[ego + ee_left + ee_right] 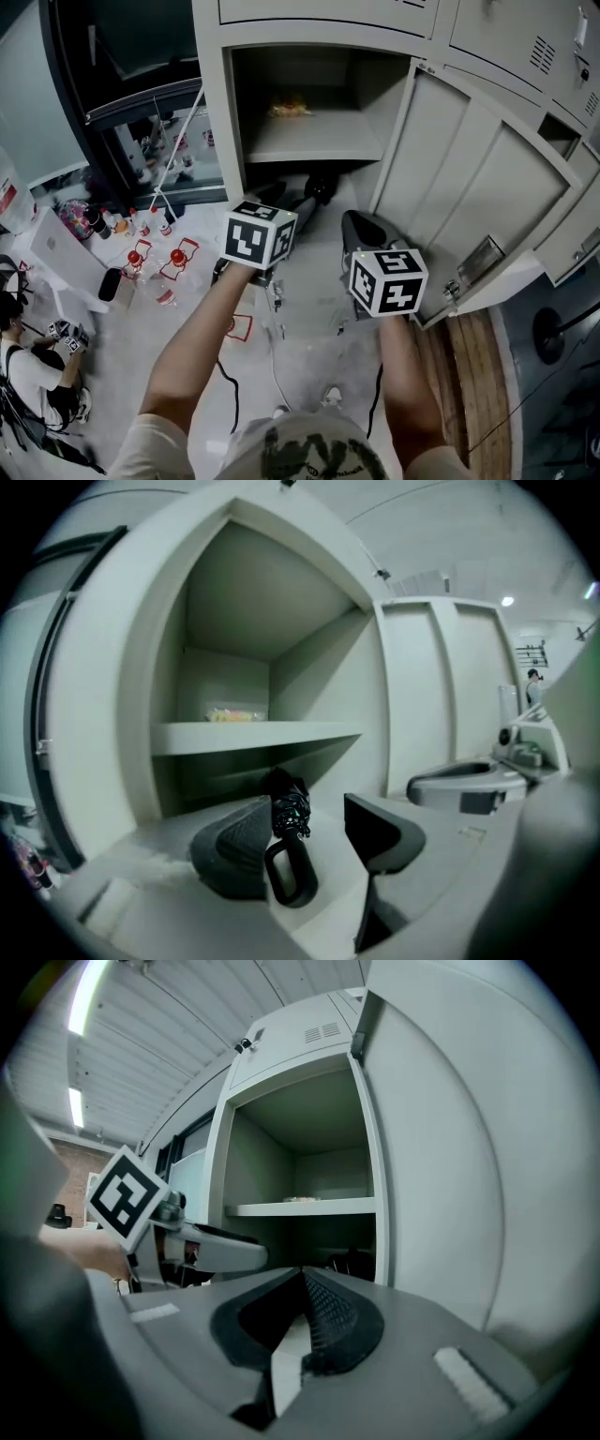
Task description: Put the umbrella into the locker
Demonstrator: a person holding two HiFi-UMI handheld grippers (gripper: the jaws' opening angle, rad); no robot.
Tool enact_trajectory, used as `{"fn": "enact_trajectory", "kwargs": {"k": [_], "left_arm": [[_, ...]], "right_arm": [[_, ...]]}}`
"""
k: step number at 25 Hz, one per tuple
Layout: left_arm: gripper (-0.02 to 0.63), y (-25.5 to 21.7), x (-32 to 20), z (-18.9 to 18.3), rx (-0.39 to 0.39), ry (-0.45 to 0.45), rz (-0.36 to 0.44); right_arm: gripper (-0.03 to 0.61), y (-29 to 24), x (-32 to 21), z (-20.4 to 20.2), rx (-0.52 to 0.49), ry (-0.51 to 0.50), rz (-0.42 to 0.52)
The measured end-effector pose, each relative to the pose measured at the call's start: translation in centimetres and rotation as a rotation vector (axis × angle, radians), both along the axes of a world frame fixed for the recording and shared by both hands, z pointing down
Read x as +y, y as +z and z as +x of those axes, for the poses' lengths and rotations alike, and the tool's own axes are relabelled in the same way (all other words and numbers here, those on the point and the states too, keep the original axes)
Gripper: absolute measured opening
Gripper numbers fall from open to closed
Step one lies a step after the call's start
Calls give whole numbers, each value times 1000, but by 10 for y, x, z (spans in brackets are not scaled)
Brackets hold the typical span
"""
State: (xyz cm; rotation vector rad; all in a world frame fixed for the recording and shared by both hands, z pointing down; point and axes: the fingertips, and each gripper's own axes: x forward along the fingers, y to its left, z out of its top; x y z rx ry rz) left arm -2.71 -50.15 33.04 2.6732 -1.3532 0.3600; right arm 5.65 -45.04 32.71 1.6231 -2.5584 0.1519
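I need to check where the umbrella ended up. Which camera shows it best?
The left gripper view: the umbrella lies close ahead below the shelf, folded cloth and loop handle both plain. The head view shows only a dark bit under the shelf; the right gripper view, a small dark shape beside the door.

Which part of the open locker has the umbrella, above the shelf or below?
Below the shelf: the black umbrella lies in the lower part, handle pointing outward. The upper part holds only a small yellowish packet.
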Motion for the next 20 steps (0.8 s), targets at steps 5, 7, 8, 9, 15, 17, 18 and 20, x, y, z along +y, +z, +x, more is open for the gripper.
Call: {"fn": "enact_trajectory", "kwargs": {"k": [5, 7, 8, 9, 15, 17, 18, 20], "left_arm": [[225, -15, 29, -31, 13, 8, 70], [202, -18, 38, -47, 30, 1, 80], [188, -19, 43, -55, 37, -2, 85], [175, -19, 48, -62, 43, -6, 90], [104, -6, 71, -102, 99, -70, 101], [62, 0, 76, -109, 89, -72, 104], [42, 1, 78, -111, 75, -71, 110], [6, 3, 81, -116, 58, -67, 121]], "right_arm": [[-2, -3, 11, -8, -4, 16, 10], [-2, -5, 17, -11, -9, 25, 16], [-2, -6, 19, -13, -11, 31, 19], [-2, -7, 22, -14, -14, 36, 21], [-3, -6, 38, -22, -19, 51, 27], [-3, -6, 43, -28, -11, 45, 32], [-3, -6, 46, -31, -5, 41, 36], [-3, -5, 50, -36, 4, 34, 40]]}}
